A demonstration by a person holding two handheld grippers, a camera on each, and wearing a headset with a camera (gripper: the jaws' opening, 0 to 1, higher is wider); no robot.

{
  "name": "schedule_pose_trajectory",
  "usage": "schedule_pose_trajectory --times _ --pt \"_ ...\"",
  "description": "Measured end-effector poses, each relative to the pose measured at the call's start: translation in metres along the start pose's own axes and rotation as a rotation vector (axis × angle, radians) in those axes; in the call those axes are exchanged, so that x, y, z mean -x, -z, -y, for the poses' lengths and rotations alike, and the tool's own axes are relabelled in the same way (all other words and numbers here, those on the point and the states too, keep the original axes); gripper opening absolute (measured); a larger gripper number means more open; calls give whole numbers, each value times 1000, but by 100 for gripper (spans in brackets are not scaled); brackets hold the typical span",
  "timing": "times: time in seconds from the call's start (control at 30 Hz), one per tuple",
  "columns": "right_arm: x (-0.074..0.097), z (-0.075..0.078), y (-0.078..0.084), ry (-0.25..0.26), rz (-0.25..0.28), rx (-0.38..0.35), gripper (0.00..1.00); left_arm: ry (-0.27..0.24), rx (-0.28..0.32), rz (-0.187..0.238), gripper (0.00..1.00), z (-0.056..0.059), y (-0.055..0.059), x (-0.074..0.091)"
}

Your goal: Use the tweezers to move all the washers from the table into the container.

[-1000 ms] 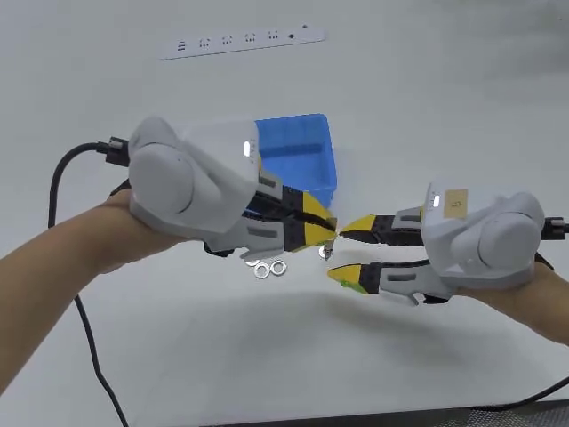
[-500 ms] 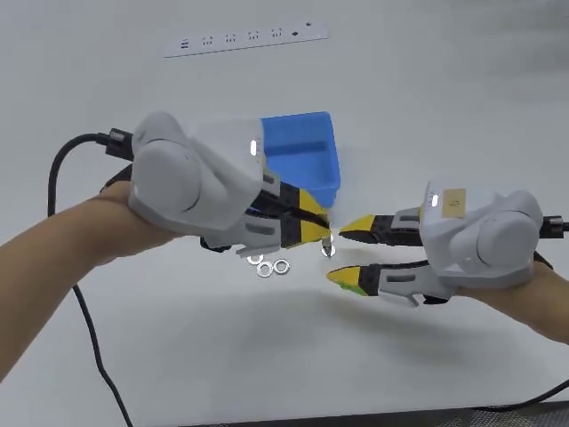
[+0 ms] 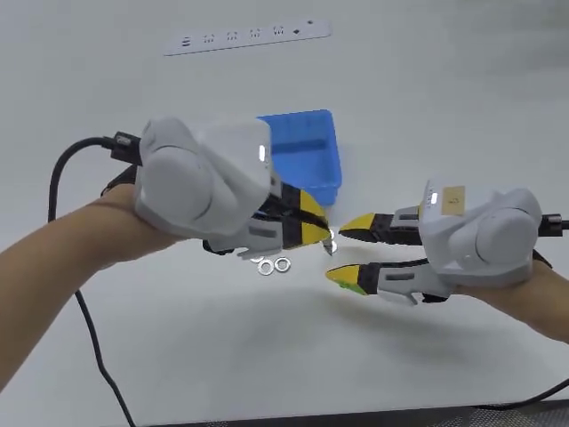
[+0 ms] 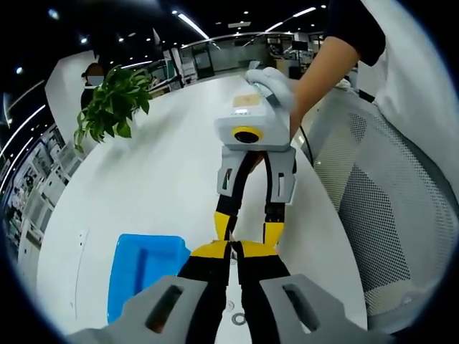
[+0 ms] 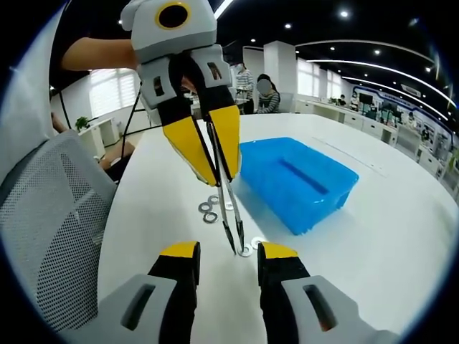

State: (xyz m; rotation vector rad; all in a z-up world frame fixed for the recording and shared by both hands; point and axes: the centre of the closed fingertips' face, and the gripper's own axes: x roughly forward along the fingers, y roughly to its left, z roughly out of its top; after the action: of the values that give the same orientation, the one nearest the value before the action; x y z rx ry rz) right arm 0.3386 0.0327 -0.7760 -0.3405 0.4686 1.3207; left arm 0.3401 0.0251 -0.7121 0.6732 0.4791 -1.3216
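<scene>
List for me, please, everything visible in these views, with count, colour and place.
table: one, white, under everything
container: one, blue, behind the left tool
washers: at least four, silver, on the table before the container
tweezers: one pair, silver, in the left tool, tips at a washer
power strip: one, white, table's far side
cables: two, black, one behind each tool
plant: one, green, background
chair: one, pale mesh, beside the table
left tool: one, grey with yellow tips, shut on the tweezers
right tool: one, same colours, open
hands: two, one holding each tool
</scene>
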Motion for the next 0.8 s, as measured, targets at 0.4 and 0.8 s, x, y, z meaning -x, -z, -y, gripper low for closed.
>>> schedule_pose_trajectory --times 0.4,0.8 --pt "2 1 2 6 0 -10 33 -14 -12 5 8 -1 -4 -2" --pt "2 0 2 6 1 -14 33 -24 -22 1 8 -1 -2 -2"
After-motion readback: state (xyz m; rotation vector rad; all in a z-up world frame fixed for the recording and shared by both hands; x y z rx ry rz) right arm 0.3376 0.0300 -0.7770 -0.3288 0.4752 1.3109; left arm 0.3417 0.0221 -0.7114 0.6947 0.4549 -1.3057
